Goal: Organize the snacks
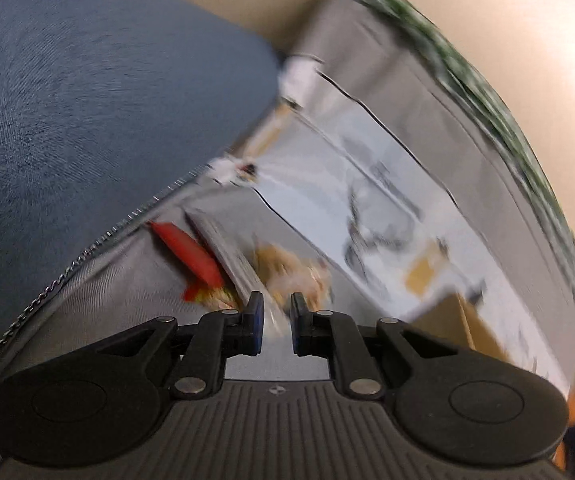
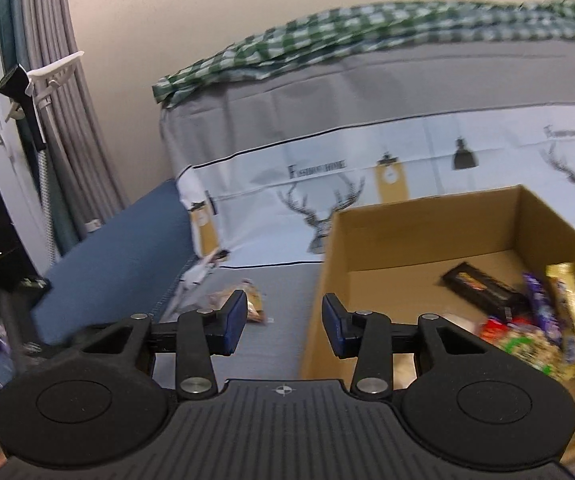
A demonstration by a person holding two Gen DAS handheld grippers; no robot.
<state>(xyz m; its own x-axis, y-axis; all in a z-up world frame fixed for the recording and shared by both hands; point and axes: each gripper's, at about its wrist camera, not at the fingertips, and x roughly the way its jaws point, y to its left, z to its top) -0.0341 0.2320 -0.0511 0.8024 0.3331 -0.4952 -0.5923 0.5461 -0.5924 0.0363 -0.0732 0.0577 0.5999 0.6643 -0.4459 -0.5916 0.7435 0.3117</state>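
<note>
In the left wrist view my left gripper (image 1: 276,305) is nearly shut on a thin clear snack wrapper (image 1: 275,320), with a red packet (image 1: 189,254) and a tan cookie snack (image 1: 291,272) blurred on the grey bed cover just ahead. In the right wrist view my right gripper (image 2: 283,312) is open and empty, beside the left wall of a cardboard box (image 2: 427,236). The box holds several snacks: a black bar (image 2: 479,286), a purple packet (image 2: 543,308), a gold packet (image 2: 567,300). A clear cookie snack (image 2: 253,304) lies on the cover left of the box.
A blue cushion (image 1: 87,100) (image 2: 127,248) lies at the left. The deer-print sheet (image 2: 407,168) and a green checked cloth (image 2: 367,28) lie behind the box against a beige wall. Grey curtains (image 2: 67,120) hang at the far left.
</note>
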